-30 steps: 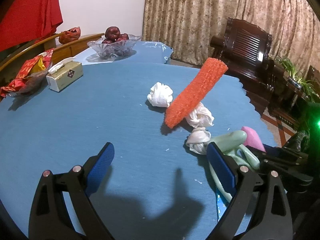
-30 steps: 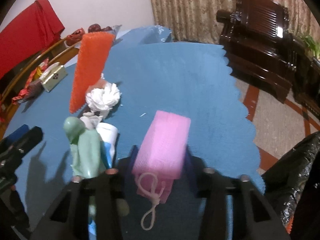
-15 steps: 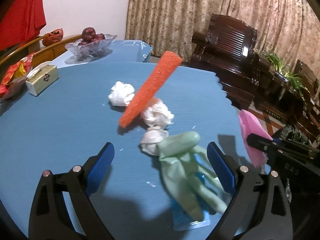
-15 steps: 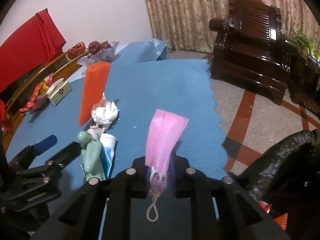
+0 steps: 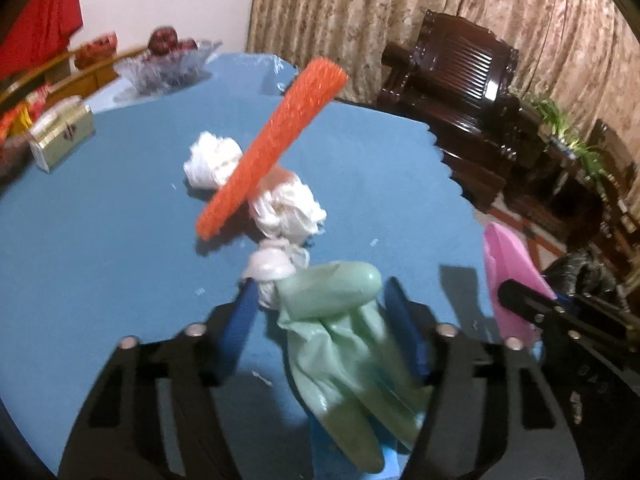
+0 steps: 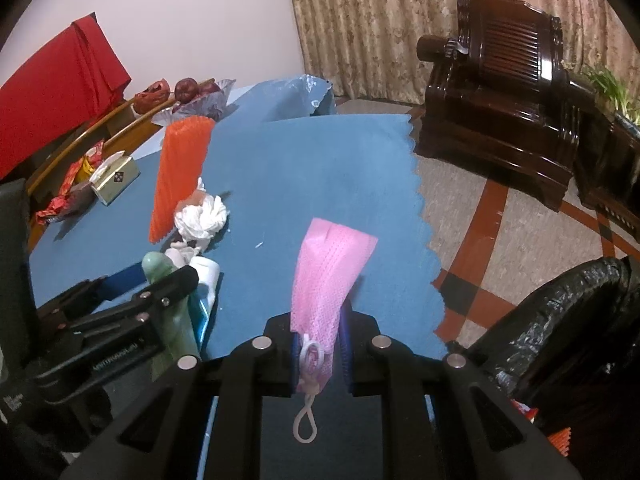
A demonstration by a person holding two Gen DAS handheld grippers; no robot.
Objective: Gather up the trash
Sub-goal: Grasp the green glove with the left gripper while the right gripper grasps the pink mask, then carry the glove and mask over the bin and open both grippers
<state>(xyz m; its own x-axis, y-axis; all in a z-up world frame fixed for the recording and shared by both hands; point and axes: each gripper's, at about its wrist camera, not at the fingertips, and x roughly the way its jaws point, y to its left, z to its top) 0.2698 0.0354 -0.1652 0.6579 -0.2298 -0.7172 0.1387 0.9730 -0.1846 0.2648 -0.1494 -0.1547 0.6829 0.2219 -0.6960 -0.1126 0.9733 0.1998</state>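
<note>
1. Right claw (image 6: 318, 354) is pinching the pink face mask (image 6: 328, 280) near its ear loop, so the mask stands up clear of the counter (image 6: 320, 168), ready, I judge, to be carried to the black trash bag (image 6: 560, 320) just off the counter's edge.
2. Left claw (image 5: 320, 332) is half spread and its jaws have just been closing; the pale green rubber glove (image 5: 340, 328) lies between the blue pads (image 5: 240, 328), but I cannot see them pressing on it, so it is probably not gripped yet.
3. A blue-and-white tube (image 6: 204, 284) lies under the glove, partly hidden.
4. Just beyond the glove are three crumpled white tissues (image 5: 288, 208), close together, with an orange foam net sleeve (image 5: 272, 152) leaning across them, one end raised. All are trash not yet picked up.
5. Farther back, a tissue box (image 5: 60, 140) and a glass fruit bowl (image 5: 172, 68) sit well apart from the litter; these seem to belong there.
6. Beyond the counter stands a dark wooden armchair (image 6: 500, 92) before patterned curtains (image 5: 400, 8).
</note>
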